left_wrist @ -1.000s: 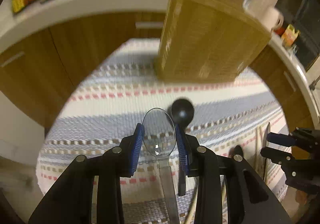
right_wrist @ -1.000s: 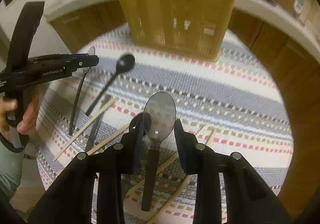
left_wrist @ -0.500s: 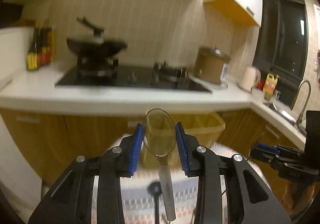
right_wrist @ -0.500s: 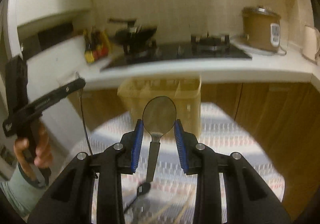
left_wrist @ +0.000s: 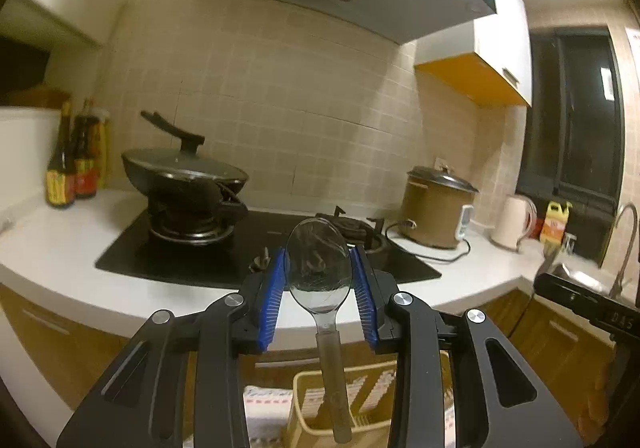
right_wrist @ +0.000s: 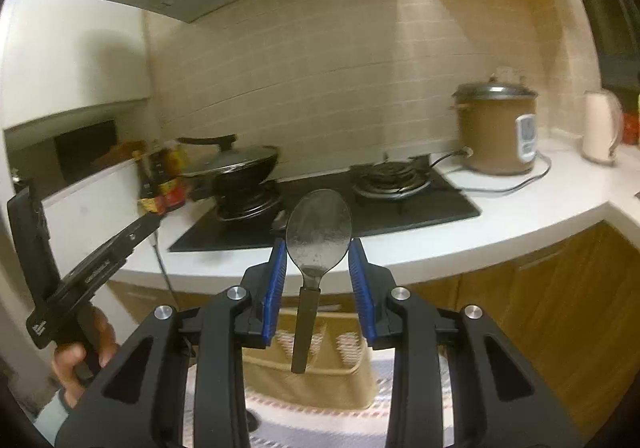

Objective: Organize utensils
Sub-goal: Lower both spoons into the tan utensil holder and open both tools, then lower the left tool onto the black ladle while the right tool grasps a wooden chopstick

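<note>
The left gripper [left_wrist: 319, 280] is clamped on a clear spoon [left_wrist: 319, 268], its blue pads bearing on the two edges of the bowl. The right gripper [right_wrist: 318, 268] is clamped the same way on a dark spoon [right_wrist: 319, 232]. Each spoon's long axis runs close to vertical: bowl up between the pads, handle hanging free below the jaws. The basket [left_wrist: 308, 408] stands on the striped cloth [right_wrist: 312, 420], below and a little ahead of both grippers. In the left wrist view the clear handle tip lies over the basket's opening; in the right wrist view the dark handle tip lies over the basket's near wall [right_wrist: 320, 376]. Depth cannot be read from either view, so neither hand can be called the nearer. The coming move appears to be a descent, handle first, into the basket; the relation to hold is handle tip above an open compartment, spoon near vertical. The left hand [right_wrist: 80, 352] shows at the left edge of the right wrist view, well apart from the right gripper. Compared with one second ago, both cameras look level at the stove [left_wrist: 224, 256] and tiled wall instead of down at the cloth, the loose chopsticks and black ladle on the cloth are out of view, and the basket sits at the bottom of each view. The grip on each spoon is unchanged.
</note>
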{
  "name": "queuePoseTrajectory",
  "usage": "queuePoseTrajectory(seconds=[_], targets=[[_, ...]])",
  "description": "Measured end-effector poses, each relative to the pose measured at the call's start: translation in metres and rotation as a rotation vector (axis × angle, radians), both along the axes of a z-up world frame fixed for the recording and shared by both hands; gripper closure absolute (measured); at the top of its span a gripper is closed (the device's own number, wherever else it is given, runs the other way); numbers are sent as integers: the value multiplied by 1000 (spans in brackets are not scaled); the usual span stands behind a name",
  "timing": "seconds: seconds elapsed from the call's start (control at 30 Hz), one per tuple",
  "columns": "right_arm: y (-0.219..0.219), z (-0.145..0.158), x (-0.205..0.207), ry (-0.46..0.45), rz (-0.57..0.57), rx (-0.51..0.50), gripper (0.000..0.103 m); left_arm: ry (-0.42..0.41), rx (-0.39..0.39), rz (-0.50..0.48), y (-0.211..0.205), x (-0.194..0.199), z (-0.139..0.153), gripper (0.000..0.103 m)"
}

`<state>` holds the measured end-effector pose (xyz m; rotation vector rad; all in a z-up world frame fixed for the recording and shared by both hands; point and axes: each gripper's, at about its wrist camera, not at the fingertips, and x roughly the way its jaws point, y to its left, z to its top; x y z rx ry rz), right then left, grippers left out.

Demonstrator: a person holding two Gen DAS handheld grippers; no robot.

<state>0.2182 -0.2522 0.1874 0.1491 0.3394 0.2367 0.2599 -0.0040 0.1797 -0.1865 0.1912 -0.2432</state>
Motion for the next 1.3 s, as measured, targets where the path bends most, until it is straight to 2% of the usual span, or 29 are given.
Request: queuePoseTrajectory(seconds=[0.17,0.27,0.33,0.47,0.8,0.87,0.93,1.07,1.13,1.17,1.2,1.3], targets=[[5,-16,14,-18,-67,-75,74,-27,-44,28,0,14,-9,72],[14,-33,22,-12,-88,-120,74,-40,-18,79,-4,19,-18,72],[17,-46,28,13,-77,-119,74,-39,-7,133,-5,22,-27,72],[21,-71,39,59,-81,-106,74,0,-16,156,0,29,-46,72],[28,-94,35,128,-69,-123,74,59,25,119,3,20,-71,69],[27,-94,32,146,-49,-118,74,75,21,111,7,15,-73,55],[26,-94,26,164,-39,-116,73,85,17,100,11,8,-74,49],[19,-94,13,209,-17,-90,73,130,5,34,23,-7,-71,46],[15,-92,5,229,-14,-81,68,162,-14,-4,33,-14,-69,42],[13,-91,3,236,-7,-75,58,174,-19,-12,36,-17,-69,42],[12,-89,-1,243,-6,-72,53,186,-23,-19,40,-20,-69,42],[10,-82,-10,254,9,-55,52,225,-27,-26,49,-29,-70,42]])
